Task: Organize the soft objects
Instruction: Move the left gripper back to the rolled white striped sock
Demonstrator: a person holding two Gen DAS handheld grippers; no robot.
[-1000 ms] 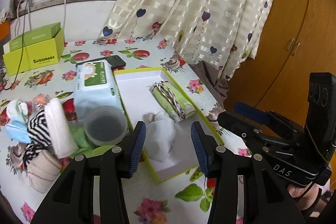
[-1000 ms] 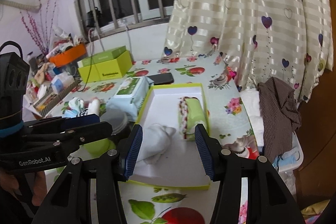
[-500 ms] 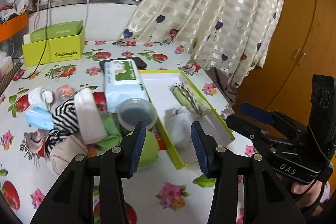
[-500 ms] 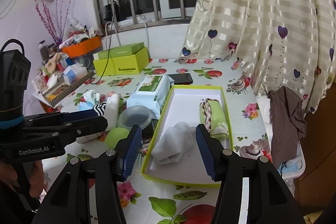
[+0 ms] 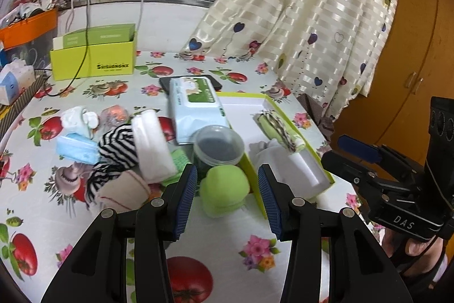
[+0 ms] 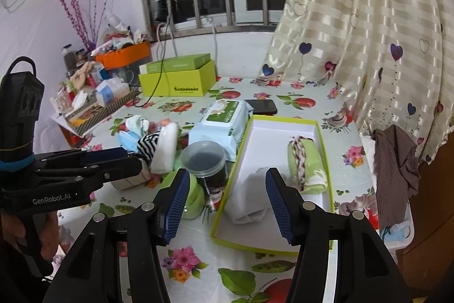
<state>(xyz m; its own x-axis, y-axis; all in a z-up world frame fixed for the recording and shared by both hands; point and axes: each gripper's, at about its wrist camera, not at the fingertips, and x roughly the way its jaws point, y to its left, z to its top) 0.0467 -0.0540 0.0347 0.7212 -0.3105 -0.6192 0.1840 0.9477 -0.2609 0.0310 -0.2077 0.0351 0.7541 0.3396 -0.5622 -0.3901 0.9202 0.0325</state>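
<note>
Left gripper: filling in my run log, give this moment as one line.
left gripper: open, aimed at green soft roll | right gripper: open, empty | tray: white cloth, green bundle

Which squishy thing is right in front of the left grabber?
The light green soft roll, sitting on the table just outside the box, straight between the open left gripper fingers. The striped cloth and white roll lie further left.

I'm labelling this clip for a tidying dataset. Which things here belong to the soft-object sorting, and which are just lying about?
Part of the job:
green soft bundle
striped sock
white folded cloth
white sock
green rolled cloth
lime-edged tray

Just lying about:
wipes pack
plastic jar
phone
yellow-green box
</note>
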